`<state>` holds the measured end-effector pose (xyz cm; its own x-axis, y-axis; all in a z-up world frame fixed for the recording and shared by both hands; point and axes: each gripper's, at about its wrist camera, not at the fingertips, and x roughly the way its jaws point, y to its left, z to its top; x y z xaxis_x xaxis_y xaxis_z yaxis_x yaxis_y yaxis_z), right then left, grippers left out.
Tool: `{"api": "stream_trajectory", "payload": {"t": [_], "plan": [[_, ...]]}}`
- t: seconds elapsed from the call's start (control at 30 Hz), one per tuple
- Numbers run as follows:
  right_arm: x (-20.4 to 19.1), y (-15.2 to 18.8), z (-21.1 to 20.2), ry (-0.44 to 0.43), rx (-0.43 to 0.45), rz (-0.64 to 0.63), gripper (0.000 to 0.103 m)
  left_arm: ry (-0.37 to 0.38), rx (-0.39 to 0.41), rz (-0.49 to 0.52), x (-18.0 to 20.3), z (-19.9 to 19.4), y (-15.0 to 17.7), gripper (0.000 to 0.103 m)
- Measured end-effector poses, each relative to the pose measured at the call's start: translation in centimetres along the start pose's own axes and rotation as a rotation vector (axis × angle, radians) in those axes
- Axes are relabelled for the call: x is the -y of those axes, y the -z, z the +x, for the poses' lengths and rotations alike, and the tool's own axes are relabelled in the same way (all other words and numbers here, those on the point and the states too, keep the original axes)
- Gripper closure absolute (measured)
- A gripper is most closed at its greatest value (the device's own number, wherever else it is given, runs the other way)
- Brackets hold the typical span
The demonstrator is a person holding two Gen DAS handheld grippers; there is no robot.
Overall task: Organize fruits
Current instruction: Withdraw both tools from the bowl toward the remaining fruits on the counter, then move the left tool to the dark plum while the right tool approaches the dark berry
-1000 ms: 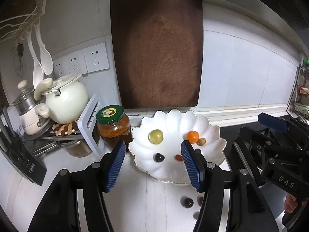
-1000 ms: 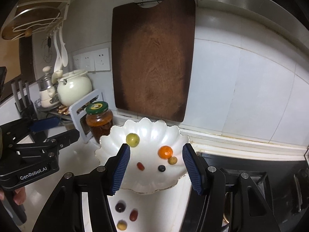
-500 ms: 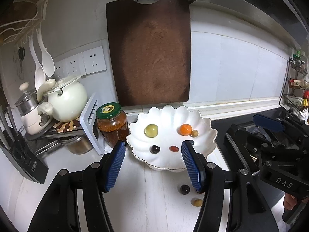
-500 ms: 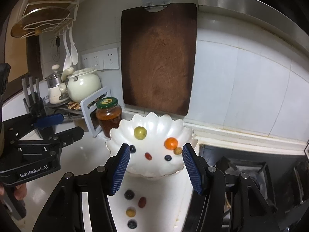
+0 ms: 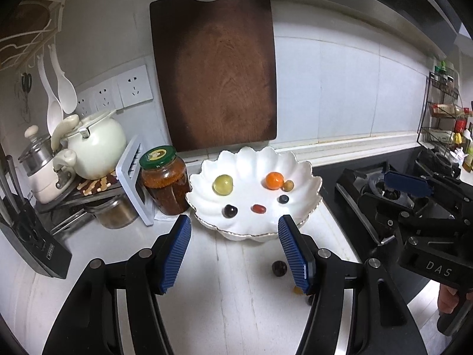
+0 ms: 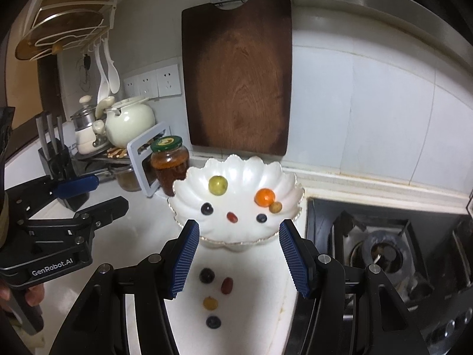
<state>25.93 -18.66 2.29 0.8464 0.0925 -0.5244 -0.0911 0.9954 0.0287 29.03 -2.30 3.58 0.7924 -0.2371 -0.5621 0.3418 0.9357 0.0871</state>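
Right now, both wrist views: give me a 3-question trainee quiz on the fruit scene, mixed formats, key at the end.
1. Count: in the right wrist view, how many loose fruits lie on the counter in front of the scalloped white plate?
2. True or false: the right gripper is clamped on a fruit.
3. Multiple choice: which fruit on the plate touches the orange fruit?
A. the green grape
B. the small tan fruit
C. the red oval fruit

Key
1. Four: a dark grape, a red one, a yellow one and a blue one.
2. False: its jaws stand open with nothing between them.
3. B
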Motion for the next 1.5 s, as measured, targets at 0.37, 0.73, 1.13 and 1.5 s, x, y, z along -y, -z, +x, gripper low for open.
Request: {"api": "stream_trajectory", "payload": {"t": [0.37,0.73,1.13,1.5], "plan": [[-0.6,3.4,0.7,0.013,-0.097,0.02,0.045,0.032,-0.051,0.061,0.3,1.2,2.9,0.042],[-1.5,6.3,2.2,0.043,-0.156,0.043,0.045,0.082,-0.101,0.111,0.1,3.0,5.5,0.042],[-2.2,8.7,4.0,0.048,-0.22,0.031,0.045,0.139,-0.112,0.192,0.4,5.0,7.6,0.042],[-3.5,10.7,5.9,0.048,-0.255,0.032,0.045,0.166,-0.093,0.251,0.6,7.2,8.4,0.046]]}}
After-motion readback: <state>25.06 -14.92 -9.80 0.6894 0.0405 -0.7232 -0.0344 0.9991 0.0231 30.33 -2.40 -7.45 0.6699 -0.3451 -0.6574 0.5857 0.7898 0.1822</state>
